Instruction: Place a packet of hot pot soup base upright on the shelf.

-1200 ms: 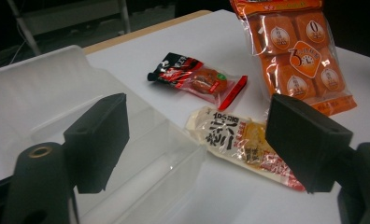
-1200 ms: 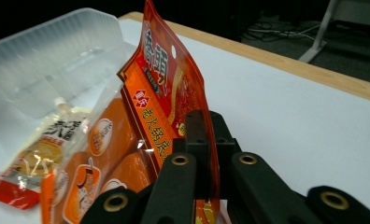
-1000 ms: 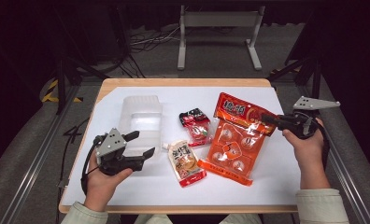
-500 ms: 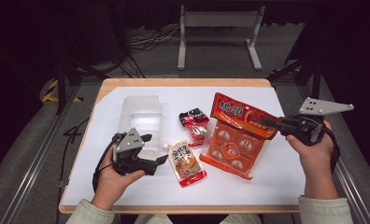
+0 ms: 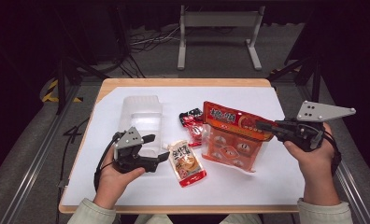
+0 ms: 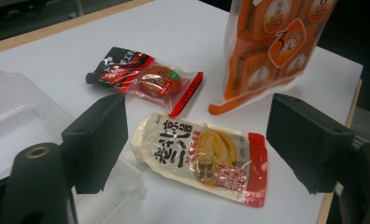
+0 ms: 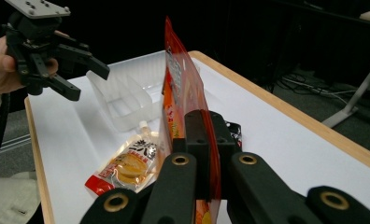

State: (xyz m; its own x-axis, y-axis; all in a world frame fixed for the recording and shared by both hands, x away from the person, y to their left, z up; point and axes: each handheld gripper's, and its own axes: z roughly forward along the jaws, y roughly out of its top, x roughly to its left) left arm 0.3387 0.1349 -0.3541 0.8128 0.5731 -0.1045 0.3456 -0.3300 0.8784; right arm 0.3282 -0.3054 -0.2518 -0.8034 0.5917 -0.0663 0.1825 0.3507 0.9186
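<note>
My right gripper (image 5: 260, 126) is shut on the top edge of a large orange snack bag (image 5: 230, 140), which hangs tilted with its bottom on the white table (image 5: 248, 191). In the right gripper view the jaws (image 7: 206, 135) pinch the orange bag (image 7: 178, 79) edge-on. My left gripper (image 5: 159, 147) is open beside a white-and-yellow spout pouch (image 5: 187, 163) and its jaws have just been closing a little. In the left gripper view the pouch (image 6: 206, 156) lies flat between and beyond the jaws, untouched.
A small red-and-black packet (image 5: 192, 123) lies behind the pouch. At the back left stands a clear plastic container (image 5: 143, 116), close behind the left gripper. The table's wooden rim (image 5: 183, 82) runs around the white surface; metal rails flank both sides.
The right gripper has risen and drawn to the right, pulling the orange bag's top edge up so the bag stands steeper. The left hand has shifted slightly toward the pouch.
</note>
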